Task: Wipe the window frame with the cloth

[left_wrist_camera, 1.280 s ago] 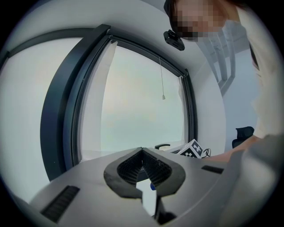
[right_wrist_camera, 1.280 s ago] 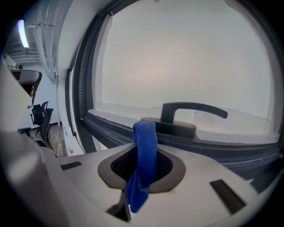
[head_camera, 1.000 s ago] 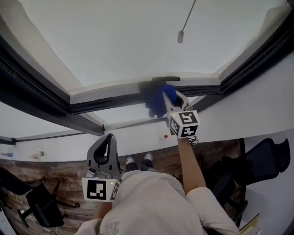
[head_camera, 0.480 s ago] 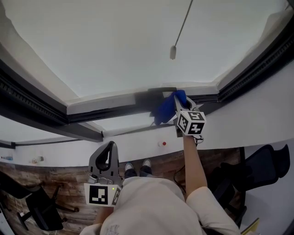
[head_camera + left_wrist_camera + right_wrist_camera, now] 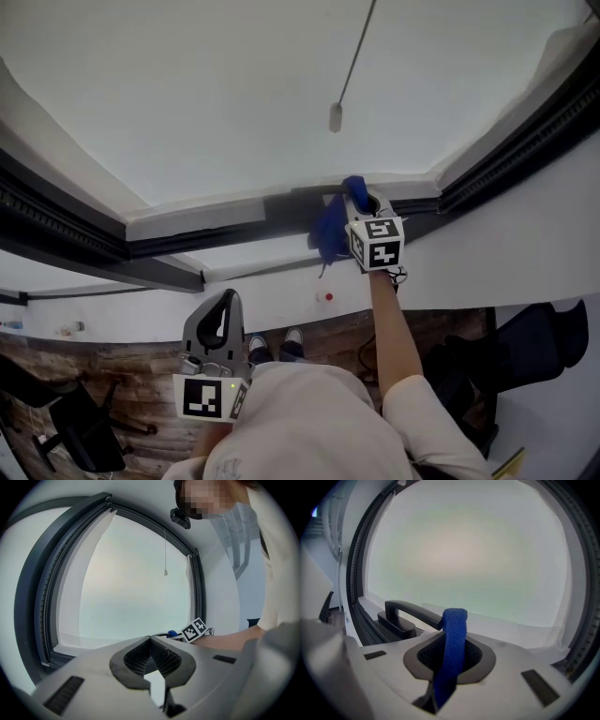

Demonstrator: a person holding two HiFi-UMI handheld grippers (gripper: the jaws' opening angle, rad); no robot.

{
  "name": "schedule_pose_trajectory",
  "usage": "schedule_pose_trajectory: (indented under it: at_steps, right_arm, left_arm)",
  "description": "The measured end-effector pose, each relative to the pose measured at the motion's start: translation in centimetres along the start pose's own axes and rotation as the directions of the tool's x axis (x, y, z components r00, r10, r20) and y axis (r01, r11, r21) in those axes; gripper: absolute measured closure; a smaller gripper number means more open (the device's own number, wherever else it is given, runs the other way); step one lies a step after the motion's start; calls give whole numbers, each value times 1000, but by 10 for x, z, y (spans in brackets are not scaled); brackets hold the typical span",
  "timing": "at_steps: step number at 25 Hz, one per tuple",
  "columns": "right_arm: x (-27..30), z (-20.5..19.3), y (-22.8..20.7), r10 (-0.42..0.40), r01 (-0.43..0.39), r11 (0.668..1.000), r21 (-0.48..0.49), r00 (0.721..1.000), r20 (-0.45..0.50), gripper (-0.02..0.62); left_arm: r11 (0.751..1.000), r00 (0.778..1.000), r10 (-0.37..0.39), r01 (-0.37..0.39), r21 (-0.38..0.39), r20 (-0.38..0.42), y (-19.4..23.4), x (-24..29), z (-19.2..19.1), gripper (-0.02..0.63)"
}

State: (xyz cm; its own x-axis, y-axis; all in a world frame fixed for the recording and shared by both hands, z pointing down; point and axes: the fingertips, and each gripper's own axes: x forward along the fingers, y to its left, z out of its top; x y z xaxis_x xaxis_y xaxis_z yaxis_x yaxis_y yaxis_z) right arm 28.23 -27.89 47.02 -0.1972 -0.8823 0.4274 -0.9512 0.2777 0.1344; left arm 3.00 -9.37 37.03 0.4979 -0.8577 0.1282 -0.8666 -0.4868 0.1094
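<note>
My right gripper (image 5: 361,200) is shut on a blue cloth (image 5: 330,228) and holds it against the dark window frame (image 5: 225,214) at its lower rail. In the right gripper view the blue cloth (image 5: 451,653) stands up between the jaws, just beside the black window handle (image 5: 410,611). My left gripper (image 5: 217,323) hangs low near my body, away from the window. Its jaws are shut with nothing in them (image 5: 151,656). From the left gripper view the right gripper's marker cube (image 5: 194,630) shows at the frame's bottom right corner.
A blind cord with a small weight (image 5: 335,117) hangs in front of the glass. The white sill wall (image 5: 281,281) runs below the frame. Black office chairs (image 5: 525,347) stand on the wooden floor at right and at the lower left (image 5: 66,422).
My right gripper has moved the cloth right along the lower rail and then a little up towards the handle. The left gripper has stayed put.
</note>
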Motion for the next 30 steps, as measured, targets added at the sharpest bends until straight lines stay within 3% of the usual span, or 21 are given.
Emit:
schedule_pose_trajectory:
  at_steps: [5,10,30]
  right_arm:
    - [-4,0,3,11,-10,993,-120,1000,11,535]
    - [-3,-1,-2,55,-54,990,-127,998,3,535]
    - [-9,-13,-49,78,-76,994,-83,997,26,535]
  left_arm:
    - [1000,1000,-6,6,-2,5,-6,5,2,597]
    - [1000,1000,5,-5,-2,8,-6,6,3,597]
    - [1000,1000,14,-14,-4,9,-36,21,0,597]
